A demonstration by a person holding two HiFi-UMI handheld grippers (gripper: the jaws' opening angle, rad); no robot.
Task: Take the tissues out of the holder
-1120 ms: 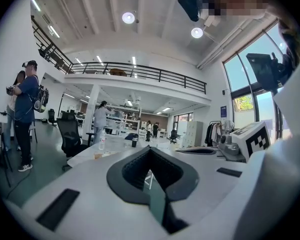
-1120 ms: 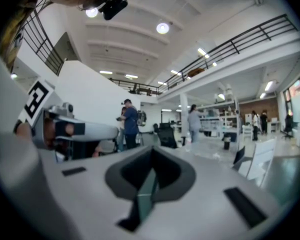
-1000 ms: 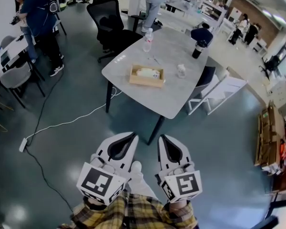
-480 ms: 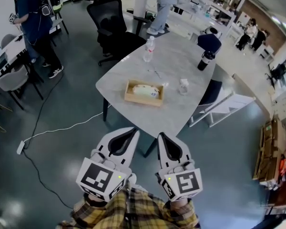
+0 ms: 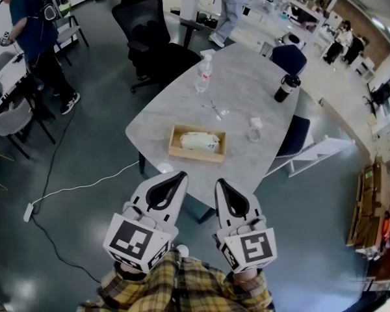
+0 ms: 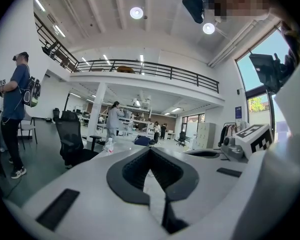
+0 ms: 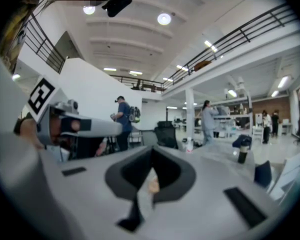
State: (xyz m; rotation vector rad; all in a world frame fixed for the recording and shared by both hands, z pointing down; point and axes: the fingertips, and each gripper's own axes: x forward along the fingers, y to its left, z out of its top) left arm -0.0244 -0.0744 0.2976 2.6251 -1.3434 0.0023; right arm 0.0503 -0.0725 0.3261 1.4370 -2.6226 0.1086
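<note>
The left gripper and right gripper have their fingers together and empty, held level side by side, likely ready for the approach. The tissues lie in the holder on the bench, well ahead.

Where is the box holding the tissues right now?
In the head view, the wooden box sits on the grey table near its closest edge, just left of a small clear cup.

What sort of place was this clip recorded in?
Likely an open-plan office or lab: a grey meeting table, black office chairs beside it, and a railed mezzanine overhead.
</note>
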